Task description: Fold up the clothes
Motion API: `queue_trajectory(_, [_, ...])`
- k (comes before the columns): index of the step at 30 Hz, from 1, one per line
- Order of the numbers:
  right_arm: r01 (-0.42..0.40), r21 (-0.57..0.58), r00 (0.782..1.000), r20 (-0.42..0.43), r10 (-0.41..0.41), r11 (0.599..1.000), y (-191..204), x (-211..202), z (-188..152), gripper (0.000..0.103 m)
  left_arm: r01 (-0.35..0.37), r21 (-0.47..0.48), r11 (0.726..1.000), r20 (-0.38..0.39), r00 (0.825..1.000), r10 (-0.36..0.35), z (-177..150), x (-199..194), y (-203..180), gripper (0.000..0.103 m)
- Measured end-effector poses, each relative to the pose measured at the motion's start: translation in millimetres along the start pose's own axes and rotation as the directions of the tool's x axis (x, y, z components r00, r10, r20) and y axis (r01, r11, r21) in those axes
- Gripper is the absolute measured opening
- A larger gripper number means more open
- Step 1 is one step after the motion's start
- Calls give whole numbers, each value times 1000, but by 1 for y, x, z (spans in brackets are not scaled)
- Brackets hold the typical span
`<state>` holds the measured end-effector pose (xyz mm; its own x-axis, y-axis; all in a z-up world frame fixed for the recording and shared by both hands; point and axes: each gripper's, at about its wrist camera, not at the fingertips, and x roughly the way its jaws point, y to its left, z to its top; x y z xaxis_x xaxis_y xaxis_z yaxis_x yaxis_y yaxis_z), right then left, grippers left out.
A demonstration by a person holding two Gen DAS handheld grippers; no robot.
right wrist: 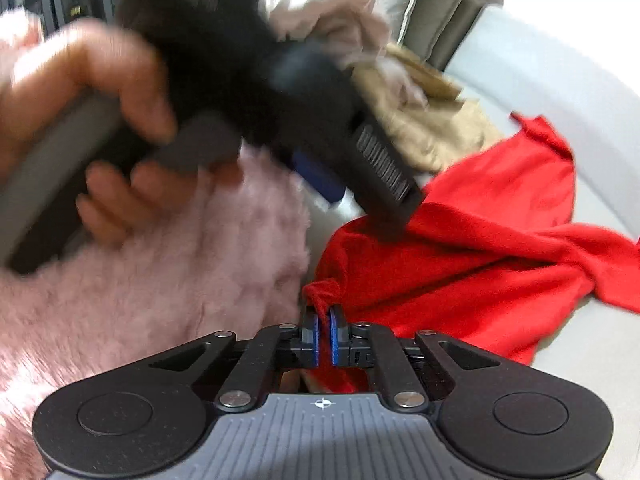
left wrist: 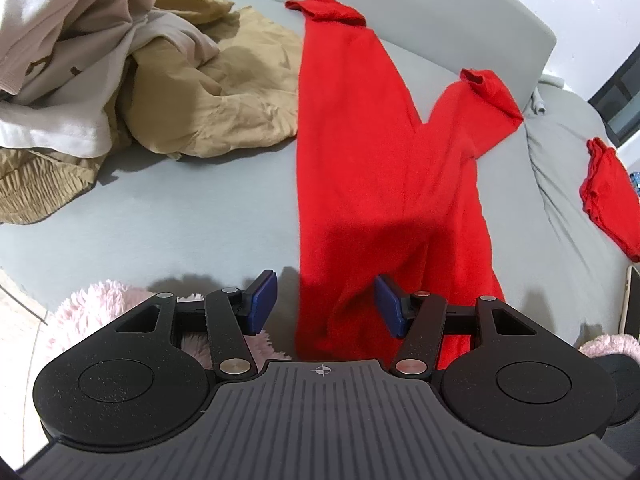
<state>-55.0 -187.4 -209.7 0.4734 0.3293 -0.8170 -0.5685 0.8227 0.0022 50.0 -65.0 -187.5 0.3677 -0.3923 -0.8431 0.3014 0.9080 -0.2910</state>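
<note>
A red garment (left wrist: 360, 140) lies lengthwise on the grey cushion (left wrist: 180, 208), with two cuffed ends pointing away from me. Its near hem hangs over the front edge between the jaws of my left gripper (left wrist: 326, 294). That gripper stands open: the right pad (left wrist: 390, 306) is at the cloth and the left pad is clear of it. In the right wrist view my right gripper (right wrist: 323, 316) is shut on a bunched corner of the red garment (right wrist: 460, 264). Above it a hand (right wrist: 100, 92) holds the other gripper, which is blurred.
A heap of beige and white clothes (left wrist: 180, 80) fills the left of the cushion. A second red piece (left wrist: 608, 196) lies at the far right, with a phone-like slab (left wrist: 633, 300) near it. Pink fluffy sleeves (right wrist: 140, 300) show at the near edge.
</note>
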Motion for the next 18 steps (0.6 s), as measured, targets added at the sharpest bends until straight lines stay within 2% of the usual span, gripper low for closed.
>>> queue_trajectory(3, [-23,95,1000,-18,25,995,-12,16,-5,21,-3,1,1000,0,1000,3,-1,-1,0,59])
queue_trajectory(5, [-54,145,998,0,55,988,-18,13,-4,29,-5,1,1000,1,1000,5,-1,-2,1,59])
queue_trajectory(6, [-60,152,998,8,60,987,-18,9,-3,38,-7,-1,1000,2,1000,7,-1,-3,1,59])
queue_trajectory(7, [-62,153,998,28,59,986,-19,1,-1,43,-9,-5,1000,2,1000,9,-1,-4,1,59])
queue_trajectory(11, [-50,204,992,125,25,978,-35,-39,4,48,-28,-12,1000,33,999,29,2,-19,-2,61])
queue_trajectory(13, [-40,267,986,164,-4,963,-51,-54,3,51,-34,-14,999,98,995,35,7,-34,-5,62])
queue_trajectory(16, [-2,399,977,196,-83,917,-90,-69,6,51,-53,0,999,163,985,52,19,-39,-12,62])
queue_trajectory(18, [38,492,968,198,-154,870,-121,-67,10,51,-71,12,997,205,977,67,30,-35,-18,62])
